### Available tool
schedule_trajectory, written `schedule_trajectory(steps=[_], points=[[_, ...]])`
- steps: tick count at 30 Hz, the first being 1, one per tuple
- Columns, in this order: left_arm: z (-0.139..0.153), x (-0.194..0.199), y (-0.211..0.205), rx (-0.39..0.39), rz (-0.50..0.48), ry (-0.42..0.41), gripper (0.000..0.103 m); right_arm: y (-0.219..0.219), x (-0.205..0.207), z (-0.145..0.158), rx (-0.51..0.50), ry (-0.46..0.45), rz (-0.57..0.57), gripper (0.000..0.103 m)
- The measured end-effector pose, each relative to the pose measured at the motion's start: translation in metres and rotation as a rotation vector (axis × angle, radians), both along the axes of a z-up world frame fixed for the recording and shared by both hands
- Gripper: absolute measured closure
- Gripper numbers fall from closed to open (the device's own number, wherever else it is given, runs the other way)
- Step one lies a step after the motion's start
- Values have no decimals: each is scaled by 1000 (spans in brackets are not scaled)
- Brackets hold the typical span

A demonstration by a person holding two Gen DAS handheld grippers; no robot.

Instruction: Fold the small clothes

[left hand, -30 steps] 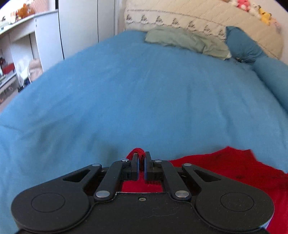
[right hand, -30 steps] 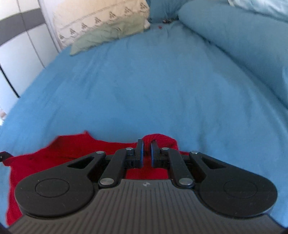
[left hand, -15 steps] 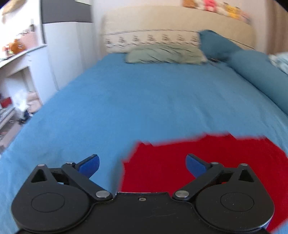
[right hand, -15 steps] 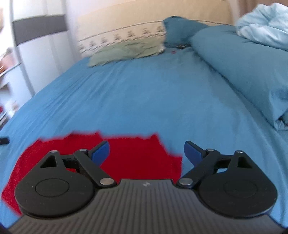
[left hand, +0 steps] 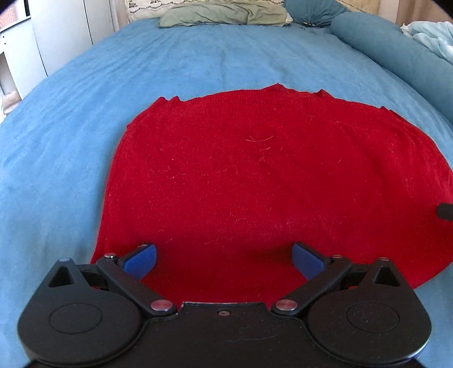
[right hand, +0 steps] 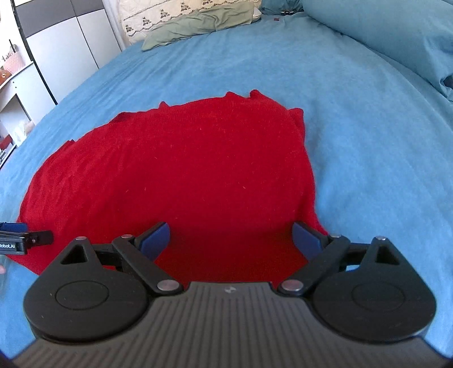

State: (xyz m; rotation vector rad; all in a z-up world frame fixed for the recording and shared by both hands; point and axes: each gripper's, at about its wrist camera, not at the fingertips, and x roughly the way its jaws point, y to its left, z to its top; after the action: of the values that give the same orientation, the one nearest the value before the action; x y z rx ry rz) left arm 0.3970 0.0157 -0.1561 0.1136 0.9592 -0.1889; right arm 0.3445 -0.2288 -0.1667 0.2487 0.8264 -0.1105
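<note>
So the red sweater point(left hand: 254, 184) is lying flat on the blue bedsheet point(left hand: 226, 62), near the foot end; left gripper point(left hand: 223, 259) hangs over its near edge, jaws spread wide, holding nothing; right gripper point(right hand: 230, 239) same deal; a green pillow point(right hand: 198, 24) sits up by the headboard point(right hand: 158, 14).
</note>
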Motion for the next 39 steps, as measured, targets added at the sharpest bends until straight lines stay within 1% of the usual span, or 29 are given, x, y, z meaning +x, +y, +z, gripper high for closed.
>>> schedule_trajectory(steps=[2, 4, 5, 8, 10, 12, 15, 17, 19, 21, 22, 24, 28, 29, 30, 32, 36, 37, 38, 39], points=[[10, -2, 1, -1, 19, -18, 0, 0, -11, 8, -15, -6, 16, 0], [25, -9, 2, 8, 60, -36, 0, -4, -18, 23, -31, -15, 0, 0], [33, -11, 2, 5, 64, -51, 0, -8, -21, 31, -37, -11, -17, 0], [52, -26, -2, -36, 25, -101, 0, -23, -43, 48, -22, 0, -42, 0], [55, -32, -9, -49, 7, -101, 0, -32, -55, 48, -5, 33, -50, 0], [52, -35, -18, -45, -8, -94, 0, -40, -66, 43, 14, 58, -70, 0], [47, -36, -27, -48, -15, -81, 0, -47, -81, 25, 72, 86, -117, 0], [42, -37, -31, -68, -20, -68, 0, -48, -91, 14, 136, 73, -149, 7], [36, -41, -35, -74, -23, -64, 0, -44, -100, 7, 145, 24, -177, 9], [34, -40, -38, -71, -30, -62, 0, -39, -106, 4, 155, -33, -190, 20], [32, -39, -40, -68, -33, -64, 0, -39, -107, 3, 172, -52, -196, 27], [30, -36, -42, -65, -30, -66, 0, -39, -103, 0, 202, -81, -212, 28], [30, -33, -42, -74, -30, -55, 0, -45, -83, -5, 199, -99, -232, 30], [29, -30, -41, -73, -31, -54, 0, -48, -77, -6, 203, -99, -232, 33], [29, -28, -41, -72, -30, -54, 0, -50, -72, -8, 204, -99, -230, 35], [27, -24, -38, -71, -30, -49, 0, -54, -63, -9, 196, -91, -210, 43], [17, -16, -37, -87, -46, -24, 0, -52, -51, -8, 153, -68, -147, 53], [15, -14, -38, -80, -48, -18, 0, -51, -49, -9, 143, -63, -132, 59], [11, -12, -40, -66, -49, -8, 0, -50, -48, -8, 134, -61, -124, 69], [8, -11, -41, -55, -51, -1, 0, -49, -48, -7, 122, -60, -121, 72]])
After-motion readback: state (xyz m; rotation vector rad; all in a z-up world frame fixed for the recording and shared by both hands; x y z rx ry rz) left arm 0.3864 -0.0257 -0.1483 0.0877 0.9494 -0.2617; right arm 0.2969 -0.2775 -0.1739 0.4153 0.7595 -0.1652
